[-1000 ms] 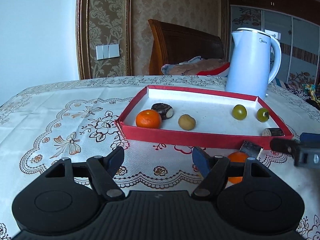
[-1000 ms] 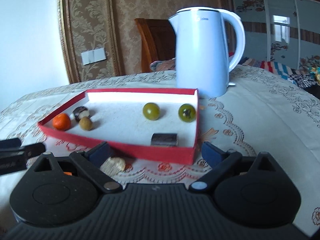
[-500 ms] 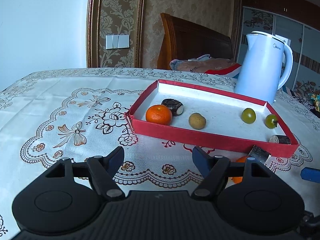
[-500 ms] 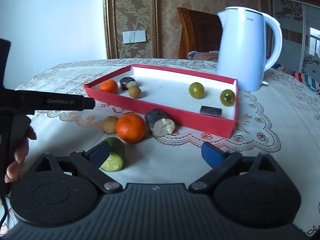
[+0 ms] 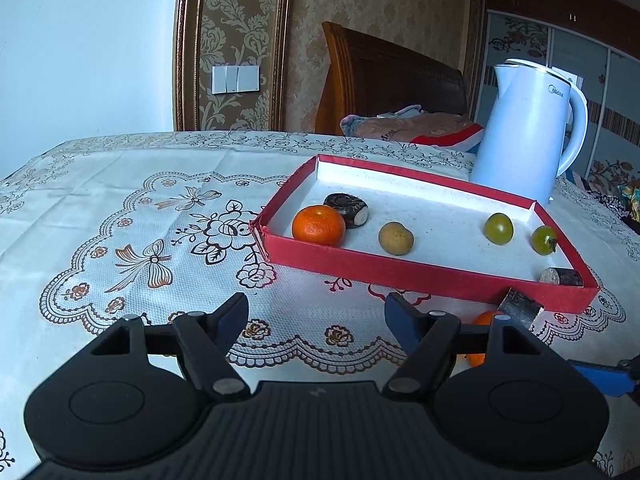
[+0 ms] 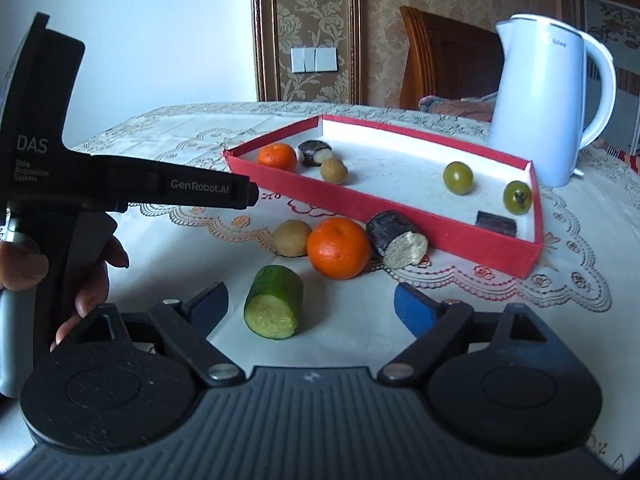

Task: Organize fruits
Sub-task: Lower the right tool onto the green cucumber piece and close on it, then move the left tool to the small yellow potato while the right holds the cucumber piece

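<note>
The step in hand looks like picking the next loose fruit for the red tray [image 6: 400, 210]: the right gripper [image 6: 310, 304] sits low in the right wrist view with the cut cucumber [image 6: 274, 302] lying between its blue pads, nearer the left one. Its jaws are closing but not yet touching the cucumber, so nothing is held. Just beyond, mid-frame, lie a small brown fruit [image 6: 291, 237], an orange [image 6: 338, 247] and a dark cut piece [image 6: 396, 239], the last close against the tray's front wall. Inside the tray are an orange, a dark piece and a brown fruit at upper left, two green fruits and another dark piece at right. The next move, I judge, calls for centring the pads on the cucumber's sides, clamping, then lifting over the wall. The left gripper [image 5: 316, 318] hovers apart and empty over the tablecloth [image 5: 120, 208]; its handle [image 6: 60, 184] fills the left of the right view.
</note>
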{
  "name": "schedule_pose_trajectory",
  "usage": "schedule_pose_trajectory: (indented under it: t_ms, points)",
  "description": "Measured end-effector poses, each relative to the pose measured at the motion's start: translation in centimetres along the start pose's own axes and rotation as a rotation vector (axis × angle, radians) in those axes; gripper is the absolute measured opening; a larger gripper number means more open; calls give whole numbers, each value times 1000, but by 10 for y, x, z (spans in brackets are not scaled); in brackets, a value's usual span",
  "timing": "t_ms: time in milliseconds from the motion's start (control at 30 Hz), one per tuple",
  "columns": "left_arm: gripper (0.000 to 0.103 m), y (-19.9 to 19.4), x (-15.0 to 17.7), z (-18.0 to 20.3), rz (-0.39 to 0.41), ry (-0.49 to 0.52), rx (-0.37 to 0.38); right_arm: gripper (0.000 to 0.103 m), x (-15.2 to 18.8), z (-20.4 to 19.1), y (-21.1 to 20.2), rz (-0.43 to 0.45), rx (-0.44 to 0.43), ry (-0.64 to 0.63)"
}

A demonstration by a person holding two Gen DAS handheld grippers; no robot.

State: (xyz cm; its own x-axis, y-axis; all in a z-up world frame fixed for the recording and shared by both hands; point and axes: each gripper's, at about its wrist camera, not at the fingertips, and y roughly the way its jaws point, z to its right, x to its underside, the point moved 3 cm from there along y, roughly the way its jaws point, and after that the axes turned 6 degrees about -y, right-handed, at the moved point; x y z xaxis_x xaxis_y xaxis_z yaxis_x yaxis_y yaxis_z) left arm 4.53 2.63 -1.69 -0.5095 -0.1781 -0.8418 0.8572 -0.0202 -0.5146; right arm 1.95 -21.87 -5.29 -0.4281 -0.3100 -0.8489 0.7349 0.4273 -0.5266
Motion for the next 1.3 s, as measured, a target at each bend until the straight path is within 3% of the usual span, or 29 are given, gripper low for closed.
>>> schedule_pose_trajectory:
  t_ms: [100,167,333,433,567,767,967,1133,1300]
  points:
    - [75,0,0,0,0,-4,1,76,0,-2,6,-24,-4,-2]
    - [75,0,-1,0,-1,-6,2,64,0,-2,8,-36,-7,1]
    - [75,1,0,1,-8,-1,-2,53,1,-3,9,-35,-42,7]
    - [75,1,0,1,-8,-2,-1,38,0,-5,8,-26,-55,-7]
    - [75,1,0,1,-8,1,2,31,0,-6,7,-20,-66,-6]
    - [75,1,0,4,-10,15,8,30,1,1,3,-11,17,-16]
    - [75,0,3,7,-13,32,31,30,4,21,-2,-14,160,-30]
    - [75,0,8,17,-49,81,103,31,5,61,-2,-24,287,63]
    - [77,-3,13,28,-49,144,138,31,7,79,3,-29,271,142]
